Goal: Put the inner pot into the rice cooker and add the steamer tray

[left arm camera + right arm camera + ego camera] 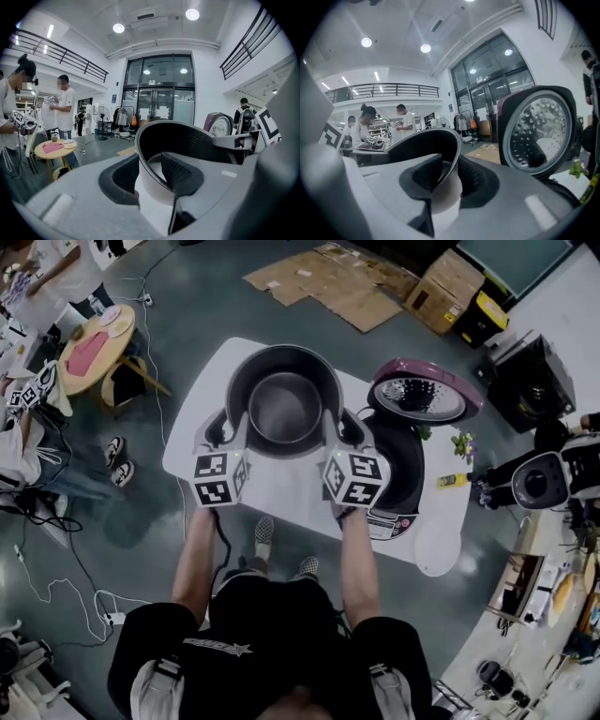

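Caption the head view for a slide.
Left tongs and right tongs clamp the pot over the table, beside the open rice cooker.

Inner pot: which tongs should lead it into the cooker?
Probably right. Both grip the inner pot, but the right tongs sit beside the open rice cooker; the left tongs are farther.

Tall open workshop hall, mezzanine railing (pixel 70 60), glass entrance doors (pixel 159 103), trailing floor cables (pixel 66 589), flattened cardboard (pixel 328 282)

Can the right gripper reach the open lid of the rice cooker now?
Probably not yet: the right gripper is shut on the rim of the inner pot, with the left gripper on the opposite side. The lid stands near.
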The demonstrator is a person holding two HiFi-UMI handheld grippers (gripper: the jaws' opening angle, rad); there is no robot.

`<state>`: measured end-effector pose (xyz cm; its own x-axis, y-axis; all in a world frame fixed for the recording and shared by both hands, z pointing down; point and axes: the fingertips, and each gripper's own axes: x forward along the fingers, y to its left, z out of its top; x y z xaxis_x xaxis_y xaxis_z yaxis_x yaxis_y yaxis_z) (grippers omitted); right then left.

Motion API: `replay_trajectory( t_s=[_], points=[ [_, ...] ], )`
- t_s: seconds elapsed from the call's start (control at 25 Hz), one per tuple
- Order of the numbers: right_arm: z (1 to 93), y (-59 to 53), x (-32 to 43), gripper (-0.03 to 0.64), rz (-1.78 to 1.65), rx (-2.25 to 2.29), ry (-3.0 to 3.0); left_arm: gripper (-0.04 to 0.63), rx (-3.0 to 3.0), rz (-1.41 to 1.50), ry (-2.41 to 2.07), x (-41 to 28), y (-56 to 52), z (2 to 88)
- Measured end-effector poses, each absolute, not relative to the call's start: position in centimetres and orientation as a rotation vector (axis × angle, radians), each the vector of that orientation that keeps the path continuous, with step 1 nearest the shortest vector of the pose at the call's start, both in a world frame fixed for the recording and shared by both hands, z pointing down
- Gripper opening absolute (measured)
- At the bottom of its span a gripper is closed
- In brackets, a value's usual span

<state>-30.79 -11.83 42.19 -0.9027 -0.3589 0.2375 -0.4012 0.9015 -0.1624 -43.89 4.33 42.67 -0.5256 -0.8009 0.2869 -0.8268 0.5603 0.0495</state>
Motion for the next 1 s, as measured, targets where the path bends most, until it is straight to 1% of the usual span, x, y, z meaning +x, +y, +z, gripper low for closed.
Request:
replay_trajectory(
  t_s=[0.52,1.0],
  points=[
    [39.8,-13.0,-19.3,0.110,0.275,0.725,-2.868,0.153,1.468,0.130,-2.479,-34.1,1.7,40.9],
    [39.5,-16.7,-10.1,0.110,0.275,0.918,-2.815,0.153,1.637,0.152,-2.363,-26.6,-4.1,40.7]
  ],
)
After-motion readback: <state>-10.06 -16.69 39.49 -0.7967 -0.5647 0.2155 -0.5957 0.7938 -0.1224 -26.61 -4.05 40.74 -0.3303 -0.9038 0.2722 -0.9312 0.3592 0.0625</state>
